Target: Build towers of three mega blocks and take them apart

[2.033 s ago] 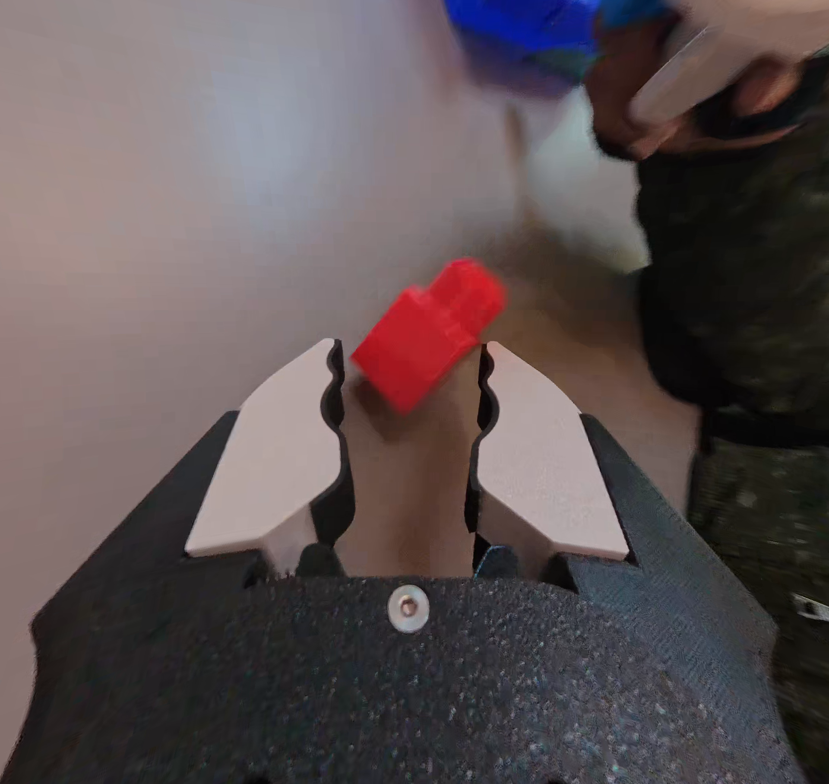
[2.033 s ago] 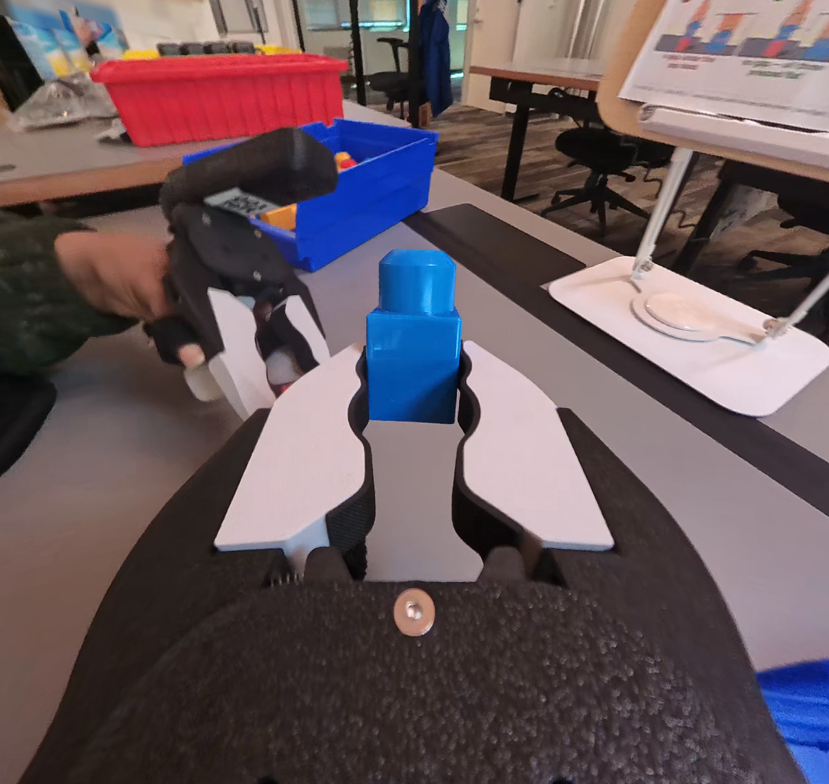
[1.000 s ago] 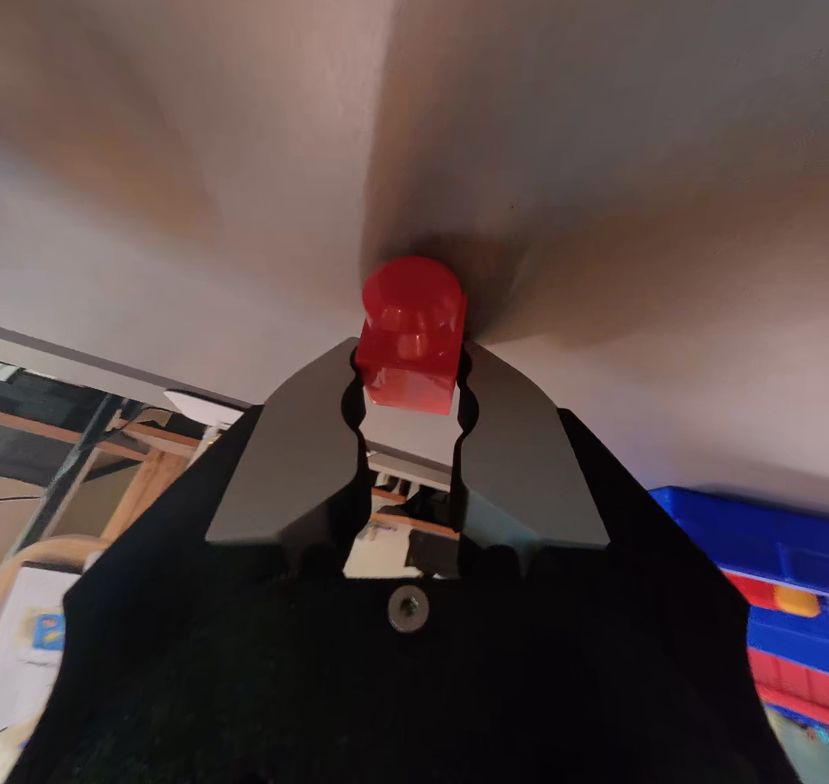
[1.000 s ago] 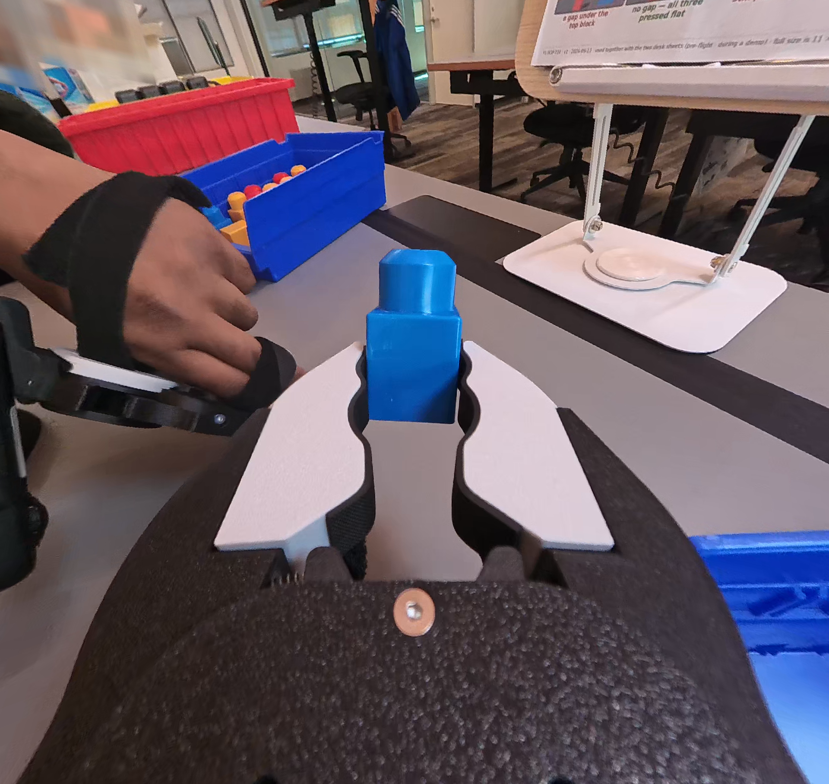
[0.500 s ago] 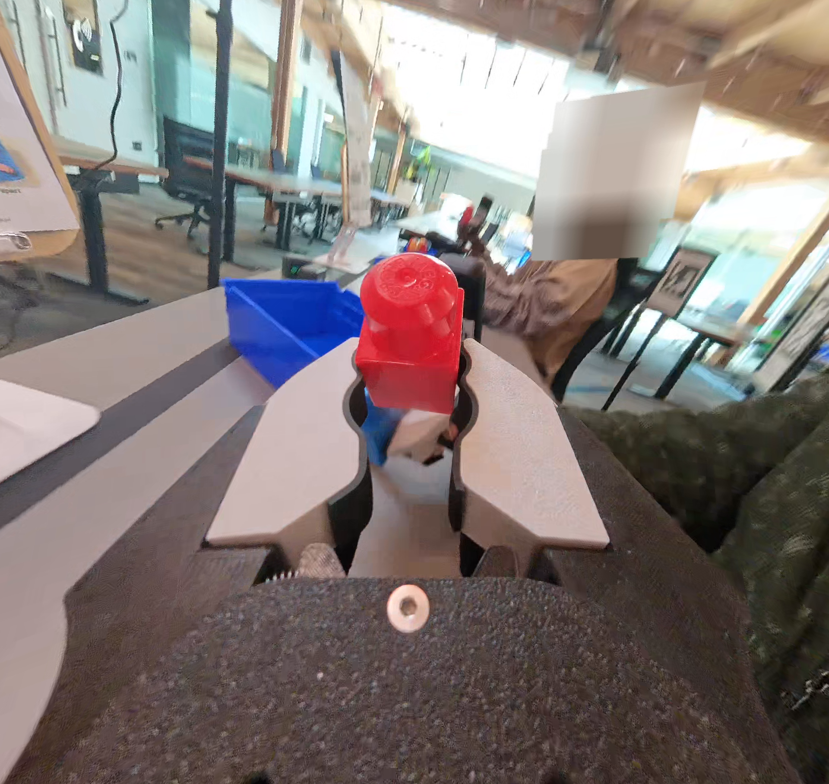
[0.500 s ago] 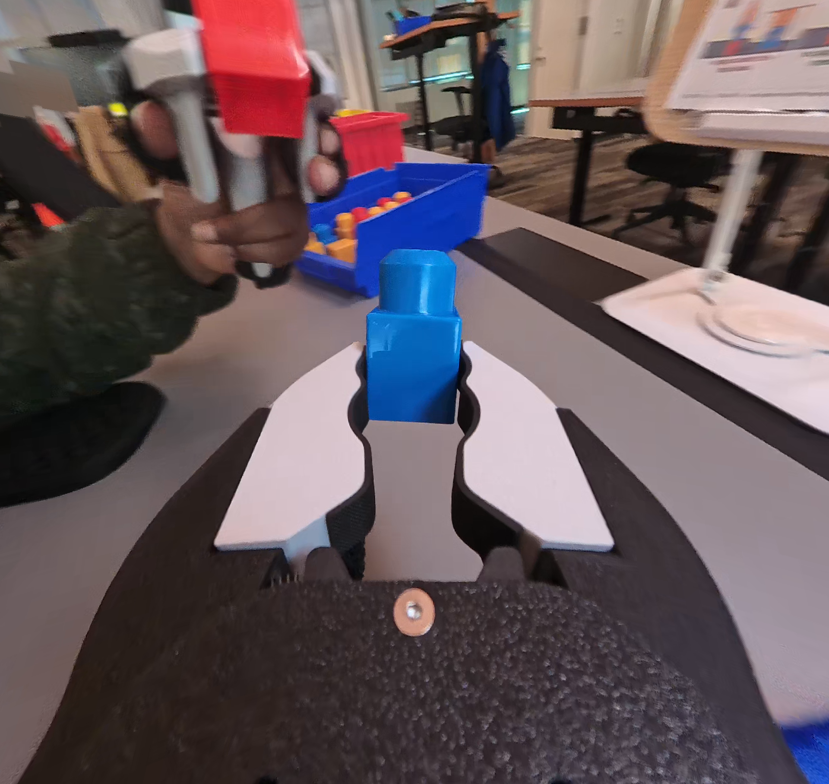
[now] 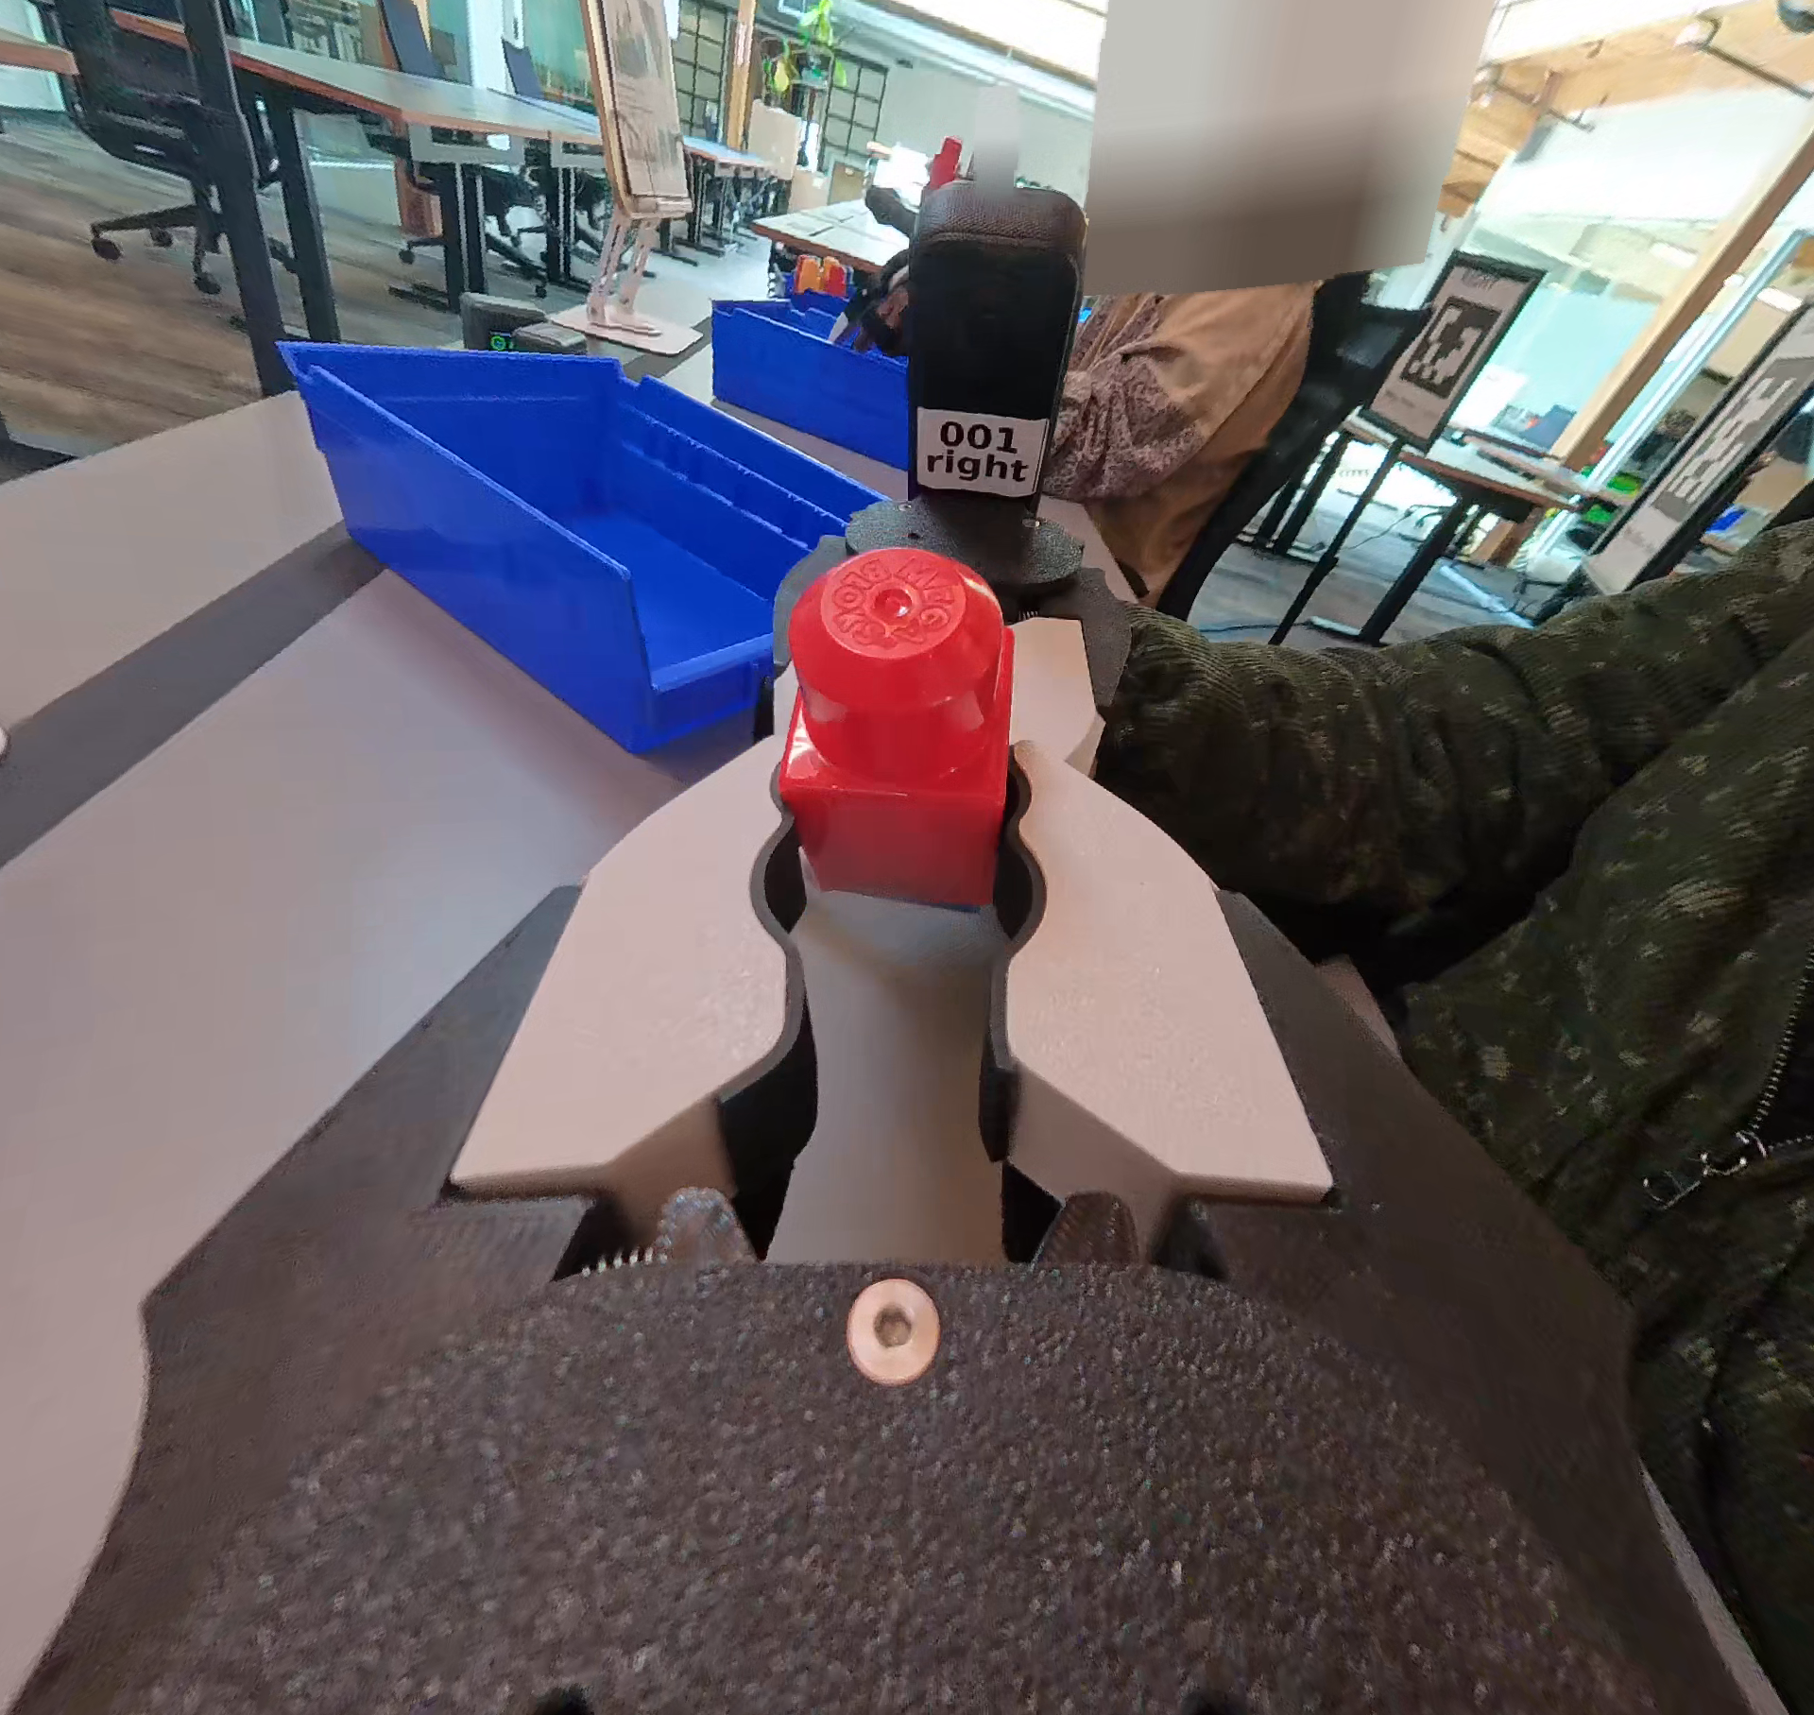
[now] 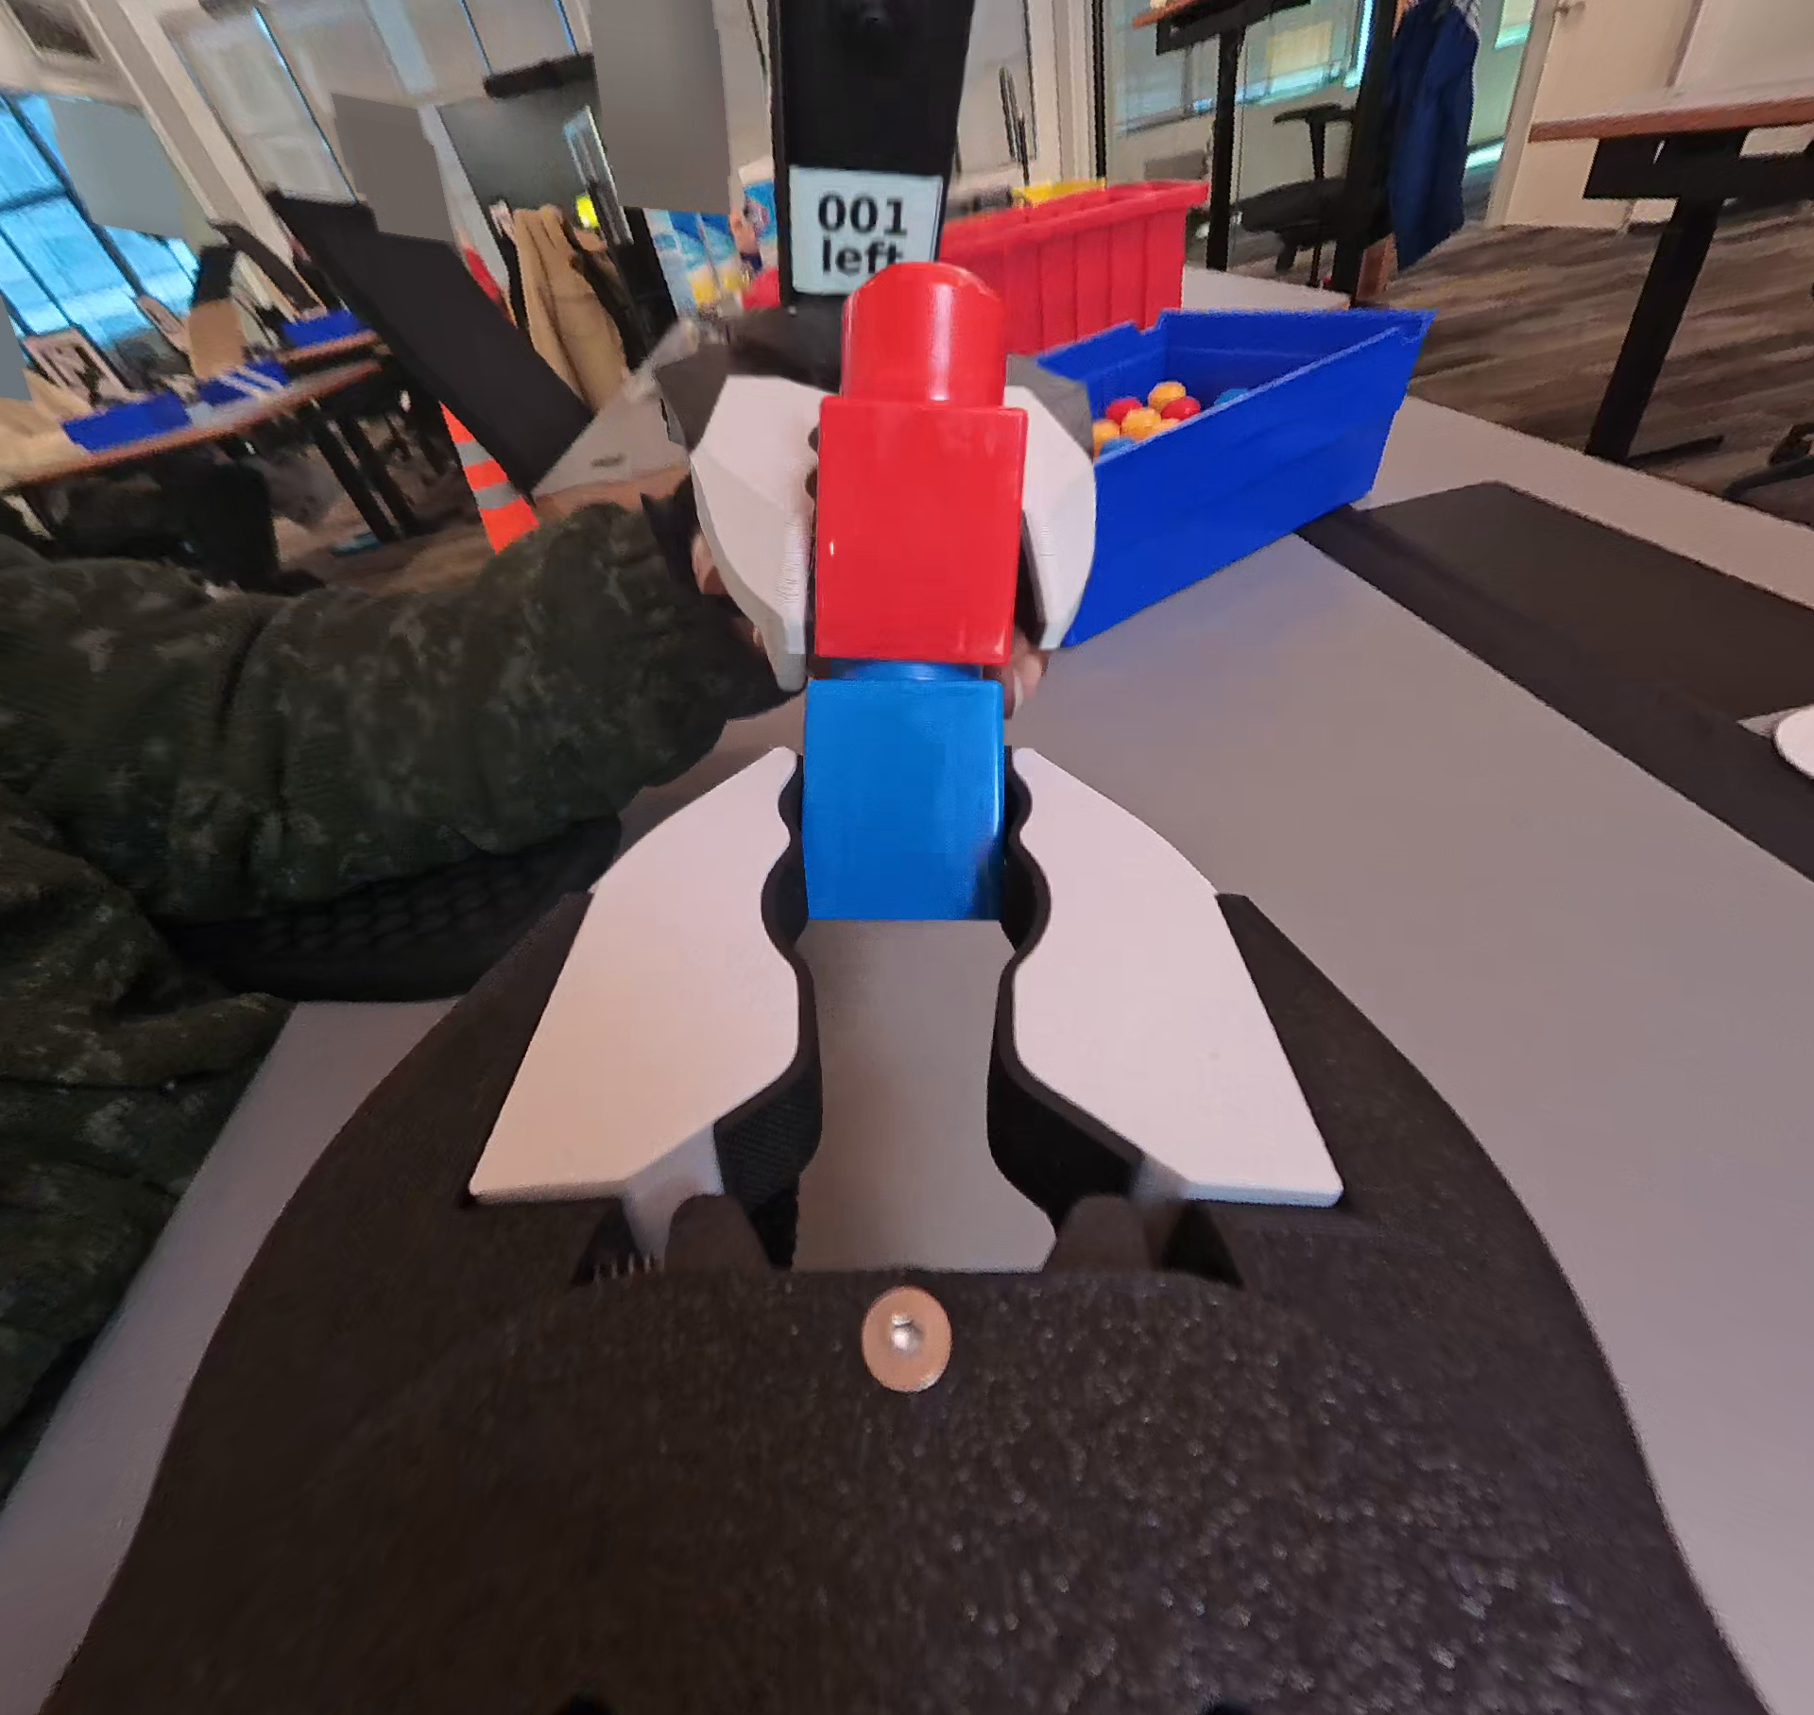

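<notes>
Left gripper point(image 7: 898, 819): closed on the red block point(image 7: 895, 735), squeezing its square body from both sides so the round stud on top stays free.
Right gripper point(image 8: 903, 833): closed on the blue block point(image 8: 903, 799), held upright off the table as the base of the tower.
Where the blocks are: in the right wrist view the red block point(image 8: 918, 529) sits directly on top of the blue one, lined up over its stud, with a thin strip of that stud showing between them; it looks not quite pressed home, though the angle makes that hard to judge.
Why held this way: each gripper braces one block, so they can be pushed together in mid-air.
Tower so far: two of three, by my reading.
Surface: a grey table point(image 8: 1374, 882) with a dark strip across it.
Bins: an empty blue bin point(image 7: 550, 500) on one side; another blue bin point(image 8: 1247, 451) with coloured blocks on the other, and a red bin point(image 8: 1080, 244) behind it.
Room: an open office with desks and chairs.
</notes>
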